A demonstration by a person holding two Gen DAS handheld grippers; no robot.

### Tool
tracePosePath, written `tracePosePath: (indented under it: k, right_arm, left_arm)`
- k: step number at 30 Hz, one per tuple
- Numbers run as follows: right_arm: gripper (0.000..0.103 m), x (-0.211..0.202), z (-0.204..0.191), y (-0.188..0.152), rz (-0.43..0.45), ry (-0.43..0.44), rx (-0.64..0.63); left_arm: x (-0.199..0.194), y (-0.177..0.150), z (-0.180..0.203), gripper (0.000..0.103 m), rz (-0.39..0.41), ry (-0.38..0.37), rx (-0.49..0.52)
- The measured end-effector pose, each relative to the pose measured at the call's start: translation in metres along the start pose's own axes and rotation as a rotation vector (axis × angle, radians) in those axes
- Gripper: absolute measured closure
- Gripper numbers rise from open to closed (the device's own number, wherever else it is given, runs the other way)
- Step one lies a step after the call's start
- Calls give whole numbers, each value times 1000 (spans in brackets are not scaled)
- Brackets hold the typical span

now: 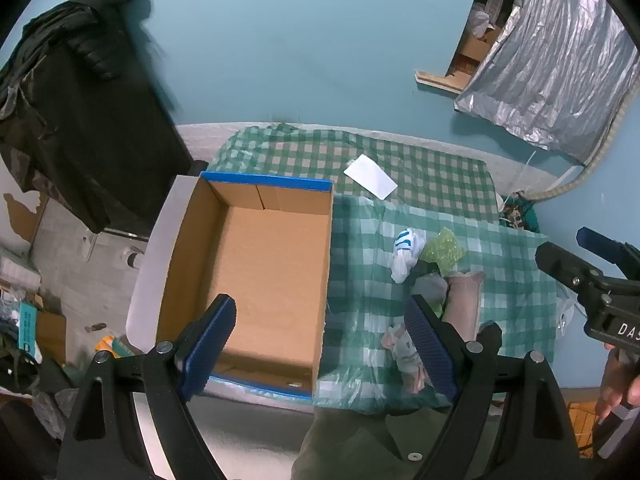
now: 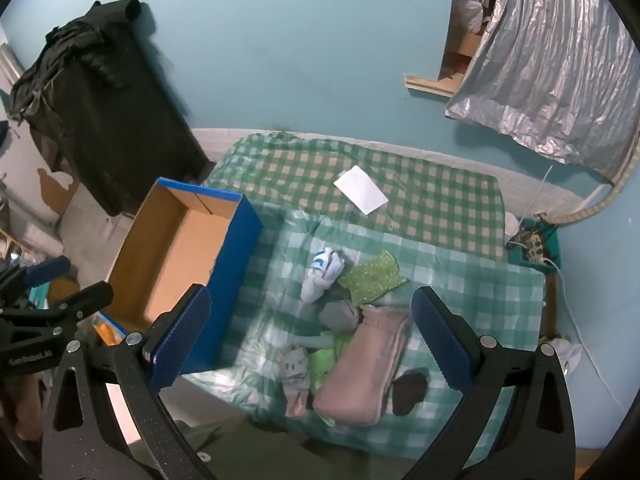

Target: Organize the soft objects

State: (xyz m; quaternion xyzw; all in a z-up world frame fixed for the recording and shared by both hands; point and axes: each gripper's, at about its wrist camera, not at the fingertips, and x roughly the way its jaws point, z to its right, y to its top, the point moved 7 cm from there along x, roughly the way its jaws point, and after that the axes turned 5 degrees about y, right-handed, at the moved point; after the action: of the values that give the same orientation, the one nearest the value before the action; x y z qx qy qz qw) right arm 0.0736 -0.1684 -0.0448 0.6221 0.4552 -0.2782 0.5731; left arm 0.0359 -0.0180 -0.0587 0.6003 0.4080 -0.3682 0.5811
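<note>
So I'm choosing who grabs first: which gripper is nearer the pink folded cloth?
Right. The right gripper hangs over the pink folded cloth; the left gripper hangs beside it, by the box.

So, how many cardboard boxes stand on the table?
1. The open cardboard box with blue outer walls stands on the left part of the table, beside the pile of soft things. It looks empty inside. No other box shows on the table; its near edge is partly hidden.

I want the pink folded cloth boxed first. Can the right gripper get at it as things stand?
Probably yes. The right gripper is open above the pink folded cloth, which lies on top of the pile with nothing covering it; only a dark sock lies beside it.
</note>
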Motion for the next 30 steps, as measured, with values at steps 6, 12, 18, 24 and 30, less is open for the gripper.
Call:
tracePosePath:
  k: [6,12,18,24,30]
  right_arm:
    - [2,2,1,-3,-3,3,-2]
    - [2,2,1,-1,-6,5,-1]
    - [2,4,2,-4,-9,7,-2]
    - [2,5,3,-5,-10,6,-2]
    - [2,6,3,-4,-13,7,-3]
  left_arm:
    - [3,-3,1,16,-11,1,3]
    - [5,-5,3,16,-18,-1,9]
    - [6,-6,5,16,-22,-1,18]
    - [7,-8,7,16,-24,0,16]
    - [7,-8,7,16,-23,1,18]
